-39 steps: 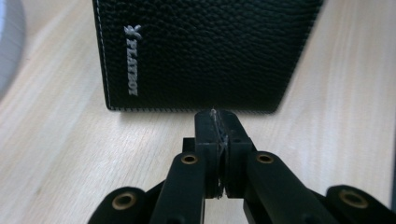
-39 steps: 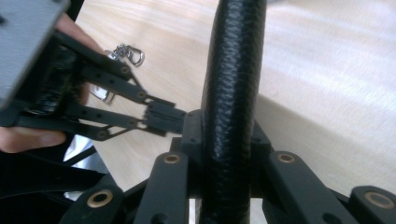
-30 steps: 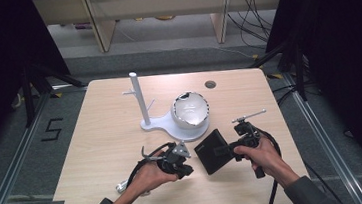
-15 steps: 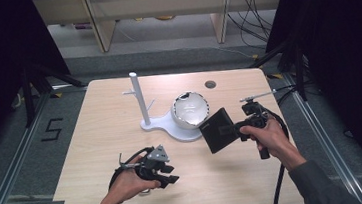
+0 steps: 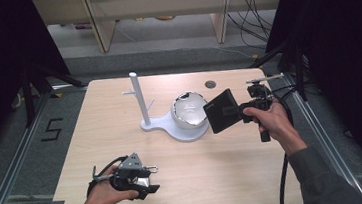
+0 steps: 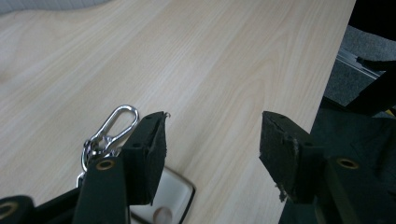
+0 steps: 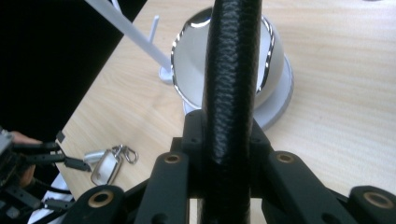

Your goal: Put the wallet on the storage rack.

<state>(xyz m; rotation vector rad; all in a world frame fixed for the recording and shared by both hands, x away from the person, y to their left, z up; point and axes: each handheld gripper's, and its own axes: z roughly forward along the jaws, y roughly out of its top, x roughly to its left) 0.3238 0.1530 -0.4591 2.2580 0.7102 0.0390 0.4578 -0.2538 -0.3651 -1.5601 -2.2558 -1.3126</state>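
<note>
Black and leathery, the wallet (image 5: 223, 110) is clamped upright in the right claw (image 5: 244, 110), lifted above the worktop (image 5: 256, 175) near its right edge, just beside the shiny white bowl (image 5: 189, 110) on the white stand (image 5: 141, 101). Near the front left corner, the left claw (image 5: 149, 179) has just been opening, jaws apart, over the keyring (image 7: 108, 161) lying on the wood.

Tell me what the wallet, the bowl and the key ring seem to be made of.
Wallet: probably leather or an imitation, black with a pebbled grain. Bowl: a white, glossy shell, perhaps ceramic or plastic, with a mirror-like rim. Key ring: polished silver metal, with bright reflections on its clasp.
</note>
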